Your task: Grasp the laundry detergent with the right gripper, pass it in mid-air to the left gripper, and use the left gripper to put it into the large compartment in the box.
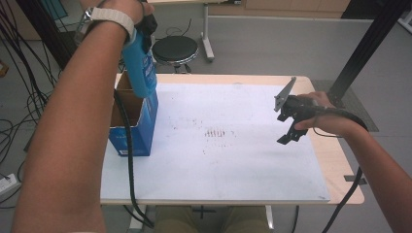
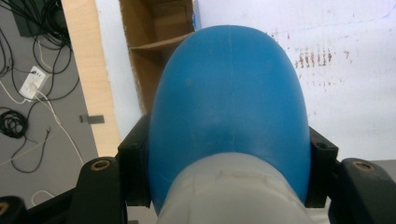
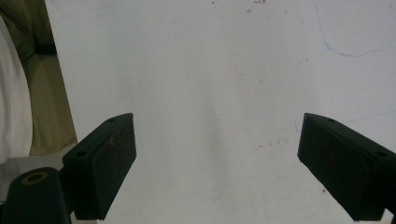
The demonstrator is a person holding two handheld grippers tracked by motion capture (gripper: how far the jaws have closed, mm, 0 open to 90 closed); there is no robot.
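My left gripper [image 1: 144,35] is shut on a blue plastic bottle [image 1: 141,68], holding it near its pale neck end so the rounded blue base hangs downward. The bottle hangs just over the open top of a blue cardboard box [image 1: 138,131] at the table's left edge. In the left gripper view the bottle [image 2: 229,102] sits between the black jaws of that gripper [image 2: 229,175], with the box's brown inside [image 2: 159,28] beyond it. My right gripper [image 1: 284,127] hovers over the right part of the white mat. Its jaws stand open with nothing between them [image 3: 217,163].
A white mat [image 1: 218,160] with faint brown marks covers the wooden table [image 1: 340,165]. A black round stool [image 1: 175,48] stands behind the table. Cables and a power strip [image 2: 32,81] lie on the floor at the left. A black post [image 1: 369,43] rises at the back right.
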